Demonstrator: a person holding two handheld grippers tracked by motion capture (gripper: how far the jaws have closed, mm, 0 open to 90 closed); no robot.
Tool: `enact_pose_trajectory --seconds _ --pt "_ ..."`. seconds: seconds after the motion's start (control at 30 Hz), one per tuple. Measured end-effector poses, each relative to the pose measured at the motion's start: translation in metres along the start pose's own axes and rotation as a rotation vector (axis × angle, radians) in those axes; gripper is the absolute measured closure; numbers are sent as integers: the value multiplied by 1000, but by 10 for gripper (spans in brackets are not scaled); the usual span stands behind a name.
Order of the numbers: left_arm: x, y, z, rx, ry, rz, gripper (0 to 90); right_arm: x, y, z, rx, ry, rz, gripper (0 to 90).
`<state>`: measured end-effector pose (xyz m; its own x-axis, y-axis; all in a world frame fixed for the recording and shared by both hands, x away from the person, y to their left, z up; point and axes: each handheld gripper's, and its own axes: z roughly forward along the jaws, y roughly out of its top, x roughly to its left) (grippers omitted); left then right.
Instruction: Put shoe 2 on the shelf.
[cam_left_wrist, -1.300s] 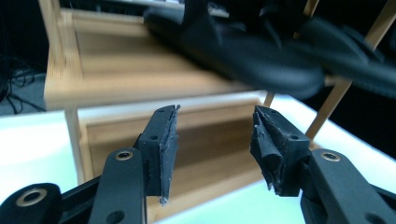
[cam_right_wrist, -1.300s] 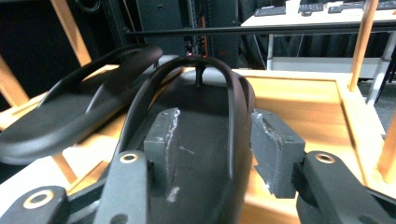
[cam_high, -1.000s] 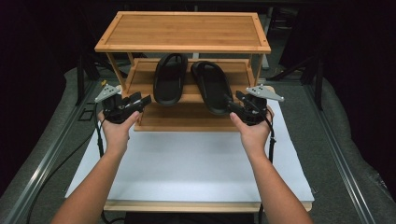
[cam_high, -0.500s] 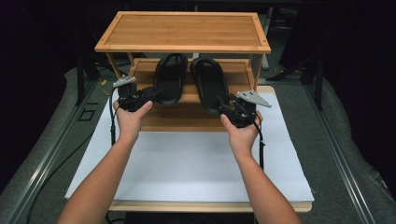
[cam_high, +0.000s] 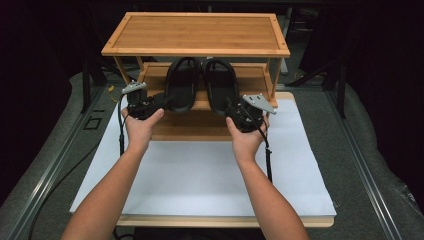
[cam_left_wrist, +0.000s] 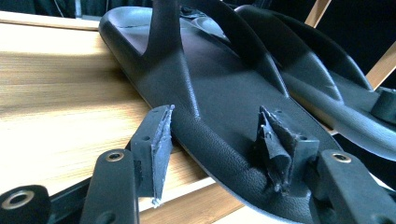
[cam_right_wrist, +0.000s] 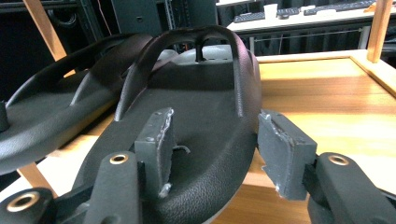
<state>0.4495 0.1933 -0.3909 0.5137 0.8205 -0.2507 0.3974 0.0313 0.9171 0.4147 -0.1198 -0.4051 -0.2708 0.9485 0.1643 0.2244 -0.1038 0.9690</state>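
Two black sandals lie side by side, toes away, on the lower shelf (cam_high: 255, 75) of a bamboo rack. The heel of the left sandal (cam_high: 182, 85) (cam_left_wrist: 219, 93) sits between the jaws of my left gripper (cam_high: 162, 102) (cam_left_wrist: 219, 149). Those jaws have just been closing; one pad presses the sole's edge, the other its top. My right gripper (cam_high: 231, 107) (cam_right_wrist: 219, 149) grips the heel of the right sandal (cam_high: 220, 85) (cam_right_wrist: 201, 107) the same way. Both heels overhang the shelf's front edge.
The rack's top shelf (cam_high: 195, 32) is bare and overhangs the sandals. A white board (cam_high: 200, 175) covers the table in front of the rack. Metal rails (cam_high: 60, 160) run along both sides, and the surroundings are dark.
Both hands moved inward and forward to the rack. The sandals, splayed apart a second ago, now lie straight and close together on the lower shelf.
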Motion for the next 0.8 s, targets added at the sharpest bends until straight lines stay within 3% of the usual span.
enact_pose_trajectory --seconds 0.3,0.47,0.8 --pt "0 3 6 2 -9 -4 467 11 3 13 12 -41 12 452" --pt "1 4 8 3 -15 -8 473 13 2 19 -2 -32 16 440" --pt "-3 8 18 13 7 -7 475 23 6 29 30 -43 13 424"
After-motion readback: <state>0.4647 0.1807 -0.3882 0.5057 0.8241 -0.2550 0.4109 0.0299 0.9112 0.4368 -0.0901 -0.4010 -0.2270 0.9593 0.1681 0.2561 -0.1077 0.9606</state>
